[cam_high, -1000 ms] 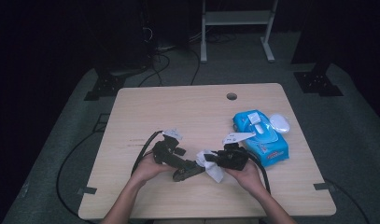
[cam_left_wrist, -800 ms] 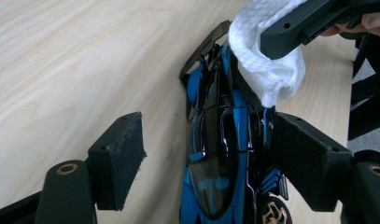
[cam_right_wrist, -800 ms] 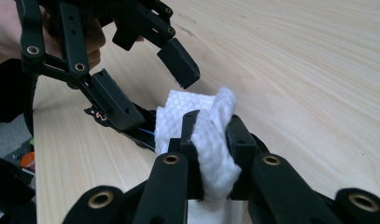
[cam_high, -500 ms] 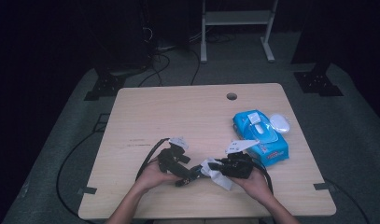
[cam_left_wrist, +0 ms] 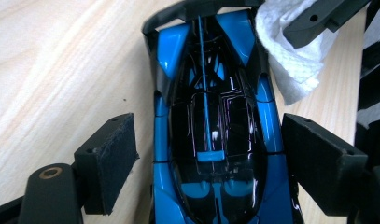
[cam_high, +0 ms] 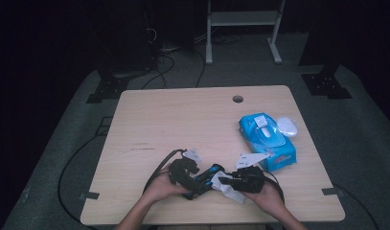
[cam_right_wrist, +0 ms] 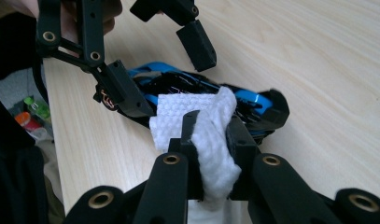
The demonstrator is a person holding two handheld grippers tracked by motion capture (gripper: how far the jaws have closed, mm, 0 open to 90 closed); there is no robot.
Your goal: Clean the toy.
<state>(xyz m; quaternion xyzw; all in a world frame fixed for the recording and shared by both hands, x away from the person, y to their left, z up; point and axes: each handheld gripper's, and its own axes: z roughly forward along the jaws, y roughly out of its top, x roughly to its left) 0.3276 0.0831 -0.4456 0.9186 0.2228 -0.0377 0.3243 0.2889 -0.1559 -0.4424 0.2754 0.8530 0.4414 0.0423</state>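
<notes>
Left gripper view has the blue toy car (cam_left_wrist: 215, 121) on the table between the left gripper (cam_left_wrist: 211, 163)'s jaws, just opened, pads clear. Right gripper (cam_right_wrist: 211, 135) pinches a white wipe (cam_right_wrist: 197, 116) against its end. I'd re-clamp before rubbing.

High view from above the person's side, facing forward and down over the whole light wooden table (cam_high: 183, 120), left gripper view close over the glossy blue-and-black toy car (cam_left_wrist: 215, 121), nose at twelve o'clock, right gripper view low, equally near, sharing that car (cam_right_wrist: 253, 100) and the white textured wipe (cam_right_wrist: 201, 121)
</notes>
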